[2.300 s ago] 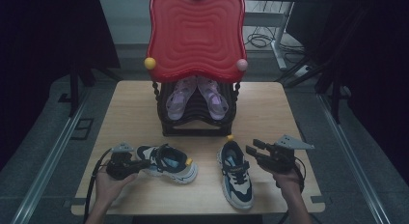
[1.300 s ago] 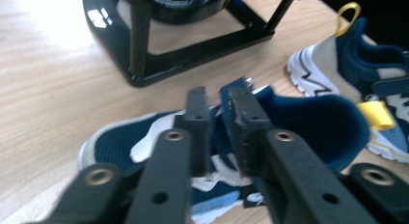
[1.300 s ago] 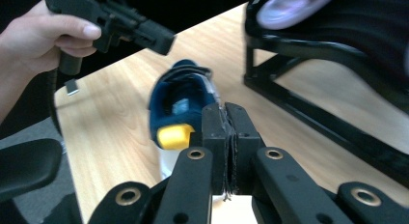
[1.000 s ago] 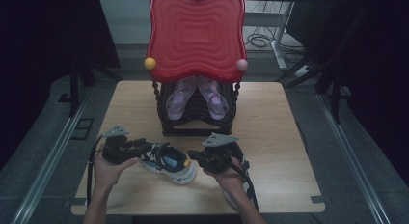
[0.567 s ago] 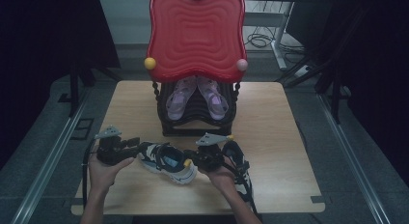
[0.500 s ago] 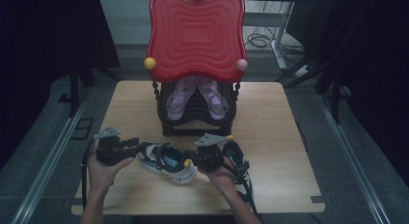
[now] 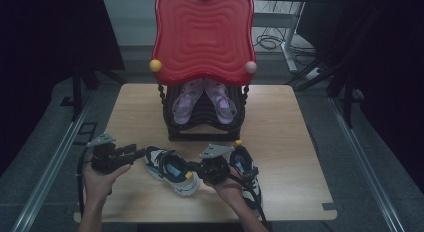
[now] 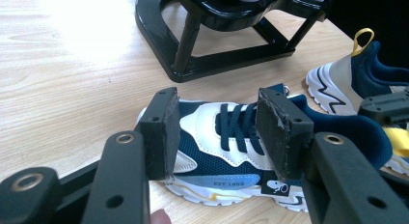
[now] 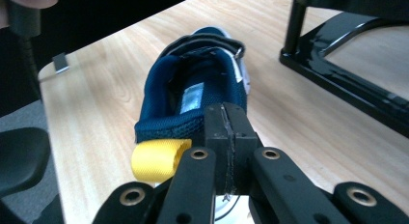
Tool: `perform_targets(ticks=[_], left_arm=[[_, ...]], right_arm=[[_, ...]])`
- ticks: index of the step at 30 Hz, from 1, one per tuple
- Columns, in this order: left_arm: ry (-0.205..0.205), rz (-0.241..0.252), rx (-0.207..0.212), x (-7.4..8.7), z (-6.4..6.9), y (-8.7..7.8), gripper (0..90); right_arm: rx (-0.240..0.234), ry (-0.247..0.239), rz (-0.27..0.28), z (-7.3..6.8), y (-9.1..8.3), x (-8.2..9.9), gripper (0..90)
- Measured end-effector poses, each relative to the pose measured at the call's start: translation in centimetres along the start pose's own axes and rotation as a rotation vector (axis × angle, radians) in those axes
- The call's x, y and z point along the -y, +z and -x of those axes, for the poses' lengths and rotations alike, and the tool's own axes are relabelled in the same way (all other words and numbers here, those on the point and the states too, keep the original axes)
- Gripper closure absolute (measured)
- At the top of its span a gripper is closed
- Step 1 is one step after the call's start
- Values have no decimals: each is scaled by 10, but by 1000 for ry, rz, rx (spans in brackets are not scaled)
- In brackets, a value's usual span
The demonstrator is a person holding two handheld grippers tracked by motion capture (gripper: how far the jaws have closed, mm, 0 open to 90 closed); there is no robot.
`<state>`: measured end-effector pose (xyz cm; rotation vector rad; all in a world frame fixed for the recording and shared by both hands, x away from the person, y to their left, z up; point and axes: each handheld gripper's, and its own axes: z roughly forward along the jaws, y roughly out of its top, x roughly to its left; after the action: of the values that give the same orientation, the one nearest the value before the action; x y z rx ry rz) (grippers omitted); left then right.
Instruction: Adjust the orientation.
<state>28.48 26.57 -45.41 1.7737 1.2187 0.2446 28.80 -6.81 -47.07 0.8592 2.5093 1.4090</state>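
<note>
A navy and white sneaker [image 7: 167,167] lies on the table with its toe to the left. My left gripper [image 7: 134,152] faces that toe. Its jaws have just been opening, and the laced toe [image 8: 226,156] sits between the pads [image 8: 164,132] without touching them. My right gripper [image 7: 196,168] is at the sneaker's heel, shut on the heel collar [image 9: 193,89] next to the yellow pull tab [image 9: 159,159]. The matching second sneaker [image 7: 240,159] lies under my right hand, its yellow-tabbed heel [image 8: 357,74] pointing towards the rack.
A black shoe rack [image 7: 200,127] stands mid-table behind the sneakers, with a pair of purple sandals [image 7: 182,99] on it and a big red wavy panel [image 7: 202,37] on top. Bare wooden table [image 7: 285,122] extends to the right. The rack's foot [image 9: 337,64] is close to my right gripper.
My right gripper moved left from the second sneaker to the first sneaker's heel and closed there. My left gripper drew back a little to the left and its jaws widened off the toe.
</note>
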Motion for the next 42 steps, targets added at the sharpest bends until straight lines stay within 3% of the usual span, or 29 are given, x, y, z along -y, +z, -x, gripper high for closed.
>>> perform_targets(ticks=[14, 32, 42], left_arm=[[-11, 0, -3, 3, -5, -6, 508], [-30, 11, -11, 5, -11, -13, 502], [-33, 4, -13, 6, -12, -13, 498]], right_arm=[[-100, -52, -1, -30, 5, 8, 894], [-275, -43, 13, -57, 33, 16, 894], [-319, -44, 33, -70, 53, 16, 894]])
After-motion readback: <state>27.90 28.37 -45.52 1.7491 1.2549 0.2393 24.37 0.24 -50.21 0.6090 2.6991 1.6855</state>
